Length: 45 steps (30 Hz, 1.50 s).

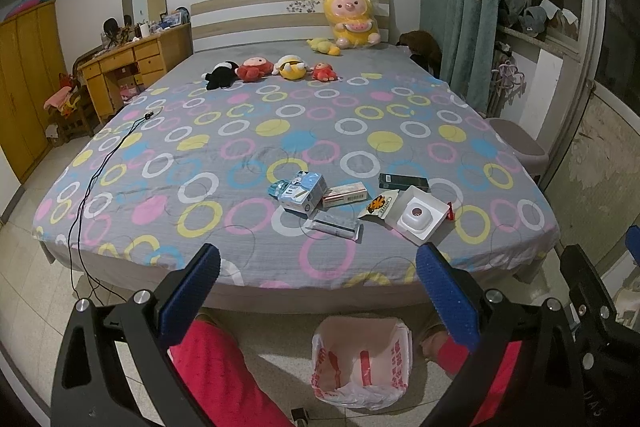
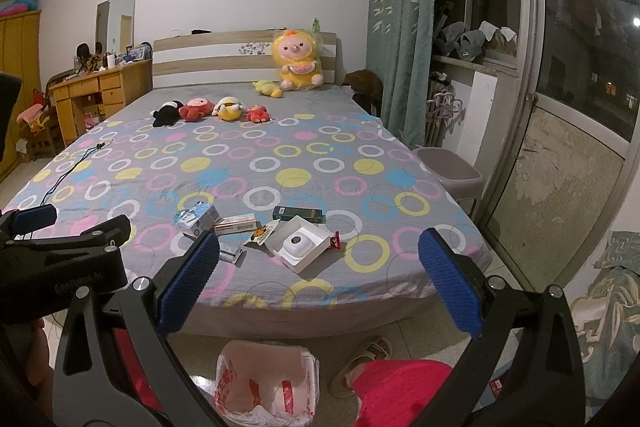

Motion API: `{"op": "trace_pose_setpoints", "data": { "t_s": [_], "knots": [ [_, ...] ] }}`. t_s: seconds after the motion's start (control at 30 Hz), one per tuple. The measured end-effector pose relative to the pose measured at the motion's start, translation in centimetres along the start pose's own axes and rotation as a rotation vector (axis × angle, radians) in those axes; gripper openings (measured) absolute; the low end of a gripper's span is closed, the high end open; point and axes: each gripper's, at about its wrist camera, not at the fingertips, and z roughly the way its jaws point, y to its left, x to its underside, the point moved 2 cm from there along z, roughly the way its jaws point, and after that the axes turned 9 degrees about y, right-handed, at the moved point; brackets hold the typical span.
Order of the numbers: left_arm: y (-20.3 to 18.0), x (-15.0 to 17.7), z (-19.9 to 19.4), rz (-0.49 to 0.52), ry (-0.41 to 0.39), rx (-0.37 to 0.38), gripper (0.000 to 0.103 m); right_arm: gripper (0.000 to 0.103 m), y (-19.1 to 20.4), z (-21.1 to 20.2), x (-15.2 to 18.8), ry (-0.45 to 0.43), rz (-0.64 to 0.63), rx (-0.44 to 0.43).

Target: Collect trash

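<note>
Nothing looks collected yet: the trash (image 1: 352, 205) lies clustered lower centre on the bed (image 1: 280, 131). Bin bag (image 1: 362, 363) waits below. Left gripper (image 1: 318, 293) and right gripper (image 2: 318, 283) both gape wide, empty.

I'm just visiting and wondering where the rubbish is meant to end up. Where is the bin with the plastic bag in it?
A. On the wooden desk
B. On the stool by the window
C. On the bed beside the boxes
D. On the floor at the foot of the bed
D: the bag-lined bin stands on the tiled floor just below the near edge of the bed, between the person's legs.
</note>
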Motion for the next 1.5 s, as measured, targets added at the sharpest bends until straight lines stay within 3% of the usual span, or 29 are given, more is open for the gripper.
{"op": "trace_pose_setpoints", "data": {
  "t_s": [0.4, 0.7, 1.07, 1.27, 1.5],
  "knots": [
    [0.4, -0.3, 0.5, -0.010, 0.023, 0.003, 0.096, 0.098, 0.6, 1.8, -0.1, 0.038, -0.027, -0.016],
    [1.5, -1.3, 3.7, -0.028, 0.071, -0.005, 0.096, 0.098, 0.6, 4.9, -0.1, 0.086, -0.038, -0.008],
    [4.3, -2.7, 8.7, -0.072, 0.179, 0.040, 0.096, 0.098, -0.9, 9.5, -0.1, 0.149, -0.034, -0.007],
    [4.8, -4.4, 11.5, -0.048, 0.226, 0.076, 0.096, 0.098, -1.8, 12.0, -1.0, 0.162, -0.045, 0.010],
    [4.3, -7.6, 15.9, 0.047, 0.288, 0.143, 0.096, 0.098, -3.4, 15.7, -2.8, 0.203, -0.018, 0.002]
  ]
}}
